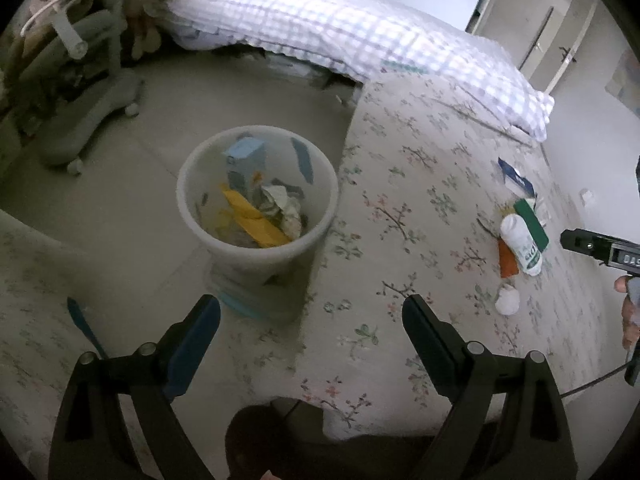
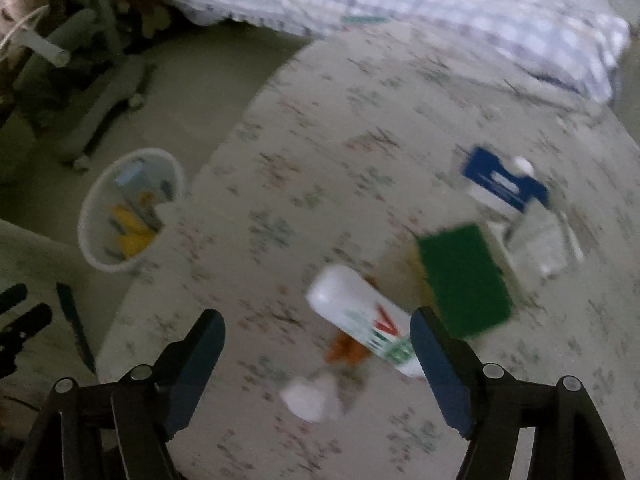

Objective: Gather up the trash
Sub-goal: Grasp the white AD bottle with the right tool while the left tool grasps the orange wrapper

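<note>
Left wrist view: the left gripper point(image 1: 311, 322) is spread wide with nothing between its fingers. Just ahead of its left finger, on the floor against the bed point(image 1: 400, 208) edge, stands the bin point(image 1: 256, 200), about half full: yellow strips, crumpled paper and a pale blue box lie inside. Far to the right, well apart from this gripper, the trash sits on the bed: a white bottle point(image 1: 522, 246) on its side, touching a green pack point(image 1: 532, 220) and lying over an orange wrapper point(image 1: 507, 262), with a paper wad point(image 1: 507, 299) nearer and a blue-and-white box point(image 1: 516, 178) beyond. The right gripper point(image 1: 600, 248) shows at the frame's edge beside them.

Right wrist view, blurred: the right gripper point(image 2: 316, 336) is also released and empty. The bottle point(image 2: 360, 316) lies just ahead, between its fingers and close to the right one. It looks like stiff, light plastic, smooth and round, so it may roll or slip; gripping across the middle of its body seems safest. The wad point(image 2: 308, 398) below it is soft and will crush easily. The bin point(image 2: 128, 208) is far left.
</note>
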`<action>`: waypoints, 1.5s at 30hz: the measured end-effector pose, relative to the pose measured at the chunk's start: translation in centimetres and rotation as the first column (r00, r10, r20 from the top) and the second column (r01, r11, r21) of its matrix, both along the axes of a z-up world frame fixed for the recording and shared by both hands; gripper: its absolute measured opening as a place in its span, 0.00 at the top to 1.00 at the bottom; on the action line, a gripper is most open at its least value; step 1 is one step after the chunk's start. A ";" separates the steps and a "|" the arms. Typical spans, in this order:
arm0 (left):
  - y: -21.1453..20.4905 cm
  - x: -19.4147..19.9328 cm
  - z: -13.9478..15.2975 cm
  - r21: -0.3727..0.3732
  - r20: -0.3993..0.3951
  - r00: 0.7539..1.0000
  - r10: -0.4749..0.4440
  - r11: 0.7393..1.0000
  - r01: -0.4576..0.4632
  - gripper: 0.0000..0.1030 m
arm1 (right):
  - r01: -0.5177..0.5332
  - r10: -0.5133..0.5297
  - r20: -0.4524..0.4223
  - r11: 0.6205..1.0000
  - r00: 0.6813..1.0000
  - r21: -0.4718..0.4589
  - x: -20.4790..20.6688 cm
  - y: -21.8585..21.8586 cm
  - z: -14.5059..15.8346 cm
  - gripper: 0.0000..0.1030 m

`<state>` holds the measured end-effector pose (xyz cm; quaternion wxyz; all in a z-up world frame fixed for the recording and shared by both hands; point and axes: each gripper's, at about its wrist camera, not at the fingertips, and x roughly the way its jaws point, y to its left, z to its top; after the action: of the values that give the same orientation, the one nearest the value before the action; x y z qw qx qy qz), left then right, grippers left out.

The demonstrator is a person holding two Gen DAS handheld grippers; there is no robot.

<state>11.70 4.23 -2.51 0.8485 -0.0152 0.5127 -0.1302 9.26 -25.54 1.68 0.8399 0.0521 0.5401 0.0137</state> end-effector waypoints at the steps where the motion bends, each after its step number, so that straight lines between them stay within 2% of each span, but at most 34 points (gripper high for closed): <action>1: -0.4 -0.1 0.0 0.006 -0.008 1.000 -0.008 1.000 0.008 0.09 | 0.010 -0.010 -0.010 1.000 1.000 -0.004 -0.2 -0.5 -0.3 0.22; 11: -1.8 0.2 -1.0 0.047 -0.082 0.996 -0.043 0.998 0.047 0.09 | 0.016 -0.018 -0.083 1.000 0.996 -0.016 0.8 -1.4 -4.4 0.22; 16: -2.4 0.4 -1.2 0.058 -0.096 0.994 -0.057 0.996 0.062 0.09 | 0.002 -0.008 -0.105 0.999 0.994 -0.054 2.0 -1.0 -6.5 0.23; 19: -3.2 0.5 -1.3 0.076 -0.104 0.992 -0.071 0.994 0.079 0.09 | -0.006 -0.005 -0.108 0.995 0.994 -0.103 2.4 -0.9 -7.4 0.29; 21: -4.0 0.5 -1.2 0.086 -0.106 0.991 -0.081 0.992 0.091 0.09 | -0.014 0.001 -0.113 0.993 0.994 -0.114 2.7 -0.9 -7.8 0.44; 27: -6.9 0.7 -0.3 0.113 -0.111 0.985 -0.133 0.983 0.146 0.09 | -0.005 0.002 -0.075 0.999 0.997 -0.036 1.7 -2.1 -6.7 0.57; 32: -11.3 1.4 0.6 0.118 -0.122 0.973 -0.196 0.970 0.211 0.09 | 0.050 -0.048 -0.024 0.997 0.999 0.062 -0.1 -4.8 -4.2 0.59; 38: -17.1 2.4 -0.2 0.113 -0.156 0.953 -0.261 0.954 0.279 0.09 | 0.106 -0.104 -0.020 0.990 0.994 0.094 -2.8 -8.6 -2.9 0.60; 42: -20.2 3.1 -1.1 0.043 -0.189 0.940 -0.286 0.953 0.299 0.10 | 0.134 -0.131 -0.037 0.986 0.991 0.094 -4.1 -10.8 -3.3 0.59; 45: -22.2 3.5 -1.9 -0.001 -0.213 0.929 -0.304 0.950 0.311 0.20 | 0.162 -0.158 -0.047 0.981 0.986 0.107 -5.2 -12.7 -3.9 0.59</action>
<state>15.17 -18.02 -4.44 0.7588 0.0656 0.5976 -0.2507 4.06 -38.29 -2.26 0.8235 0.1421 0.5487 -0.0249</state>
